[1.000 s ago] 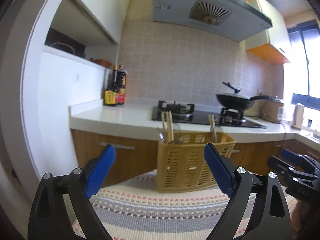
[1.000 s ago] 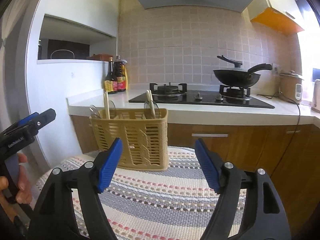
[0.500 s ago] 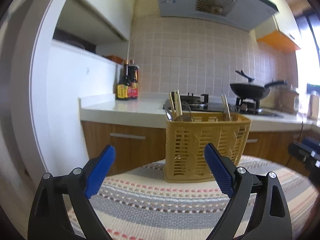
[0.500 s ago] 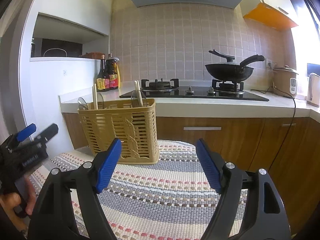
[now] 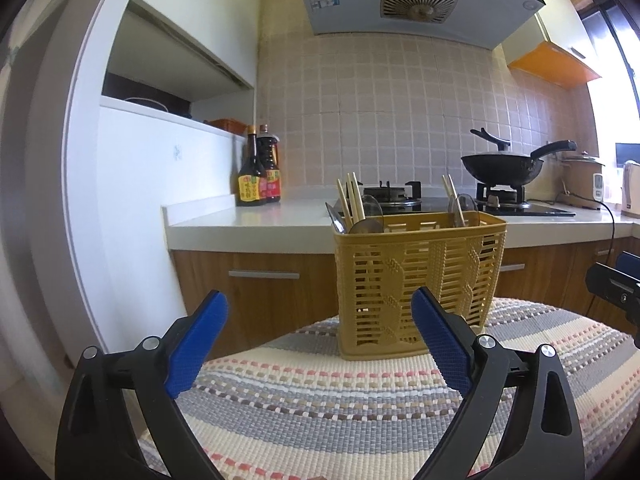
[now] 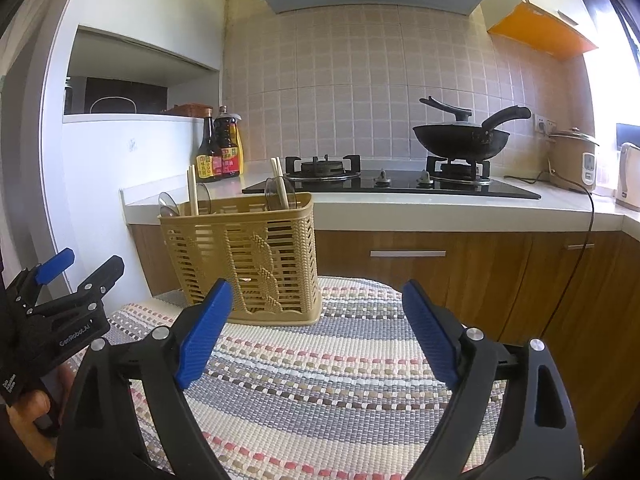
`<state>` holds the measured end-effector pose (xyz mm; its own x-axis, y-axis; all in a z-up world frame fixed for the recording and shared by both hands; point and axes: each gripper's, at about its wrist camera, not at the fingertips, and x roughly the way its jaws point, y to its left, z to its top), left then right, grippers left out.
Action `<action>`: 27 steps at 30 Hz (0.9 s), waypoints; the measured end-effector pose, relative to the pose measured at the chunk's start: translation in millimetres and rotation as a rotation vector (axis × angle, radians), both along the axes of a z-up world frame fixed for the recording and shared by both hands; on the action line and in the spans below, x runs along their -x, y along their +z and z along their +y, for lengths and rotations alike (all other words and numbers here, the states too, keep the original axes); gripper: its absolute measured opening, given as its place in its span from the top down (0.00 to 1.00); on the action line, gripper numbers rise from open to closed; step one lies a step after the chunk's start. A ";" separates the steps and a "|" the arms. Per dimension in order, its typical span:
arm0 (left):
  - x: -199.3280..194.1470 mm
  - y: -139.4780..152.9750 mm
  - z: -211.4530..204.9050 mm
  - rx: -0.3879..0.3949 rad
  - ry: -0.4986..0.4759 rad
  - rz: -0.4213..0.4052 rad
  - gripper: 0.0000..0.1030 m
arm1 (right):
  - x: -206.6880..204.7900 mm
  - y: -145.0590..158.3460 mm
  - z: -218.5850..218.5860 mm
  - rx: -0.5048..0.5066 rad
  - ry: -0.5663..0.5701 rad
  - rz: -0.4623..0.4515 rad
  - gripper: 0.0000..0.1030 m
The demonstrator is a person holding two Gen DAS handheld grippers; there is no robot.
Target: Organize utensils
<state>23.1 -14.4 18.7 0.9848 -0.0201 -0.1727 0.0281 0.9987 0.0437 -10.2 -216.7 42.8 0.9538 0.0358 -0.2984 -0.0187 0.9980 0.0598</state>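
On the striped mat [image 6: 320,380] stands one basket [image 6: 256,264] before two tools, left tool [image 5: 320,344] and right tool [image 6: 316,340], both released.

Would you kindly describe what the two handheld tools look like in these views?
Both match: the left tool and right tool have black plastic arms with silver rivets, each ending in a blue, finely ribbed pad. In the right wrist view the left tool's body carries small white lettering that I cannot read reliably. No cables or sleeves are visible.
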 end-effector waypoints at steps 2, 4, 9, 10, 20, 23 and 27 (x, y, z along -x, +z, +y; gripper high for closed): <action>-0.5 -0.3 0.9 0.003 0.002 0.003 0.12 | -2.0 -1.2 1.1 0.003 0.003 0.010 0.20; -0.9 -0.6 2.3 0.007 0.004 0.006 0.11 | -2.6 -2.4 2.6 0.008 0.005 0.015 0.20; -4.3 -1.7 6.5 0.028 0.006 0.030 0.10 | -2.4 -3.7 8.2 0.028 0.010 0.019 0.20; -4.9 -1.8 7.9 0.033 0.008 0.032 0.10 | -1.9 -3.6 8.5 0.031 0.011 0.019 0.20; -7.3 -4.4 7.8 0.025 0.012 0.043 0.09 | -2.8 -4.9 10.7 0.039 0.013 0.032 0.20; -6.3 -4.2 7.5 0.024 0.015 0.041 0.09 | -3.1 -4.9 10.4 0.039 0.012 0.034 0.20; -6.3 -4.2 7.5 0.025 0.015 0.041 0.09 | -3.2 -5.0 10.2 0.039 0.012 0.033 0.20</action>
<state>29.4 -6.9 14.5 0.9771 -0.0099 -0.2126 0.0141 0.9997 0.0182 -7.0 -206.5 37.8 0.9428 0.0353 -0.3315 -0.0298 0.9993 0.0216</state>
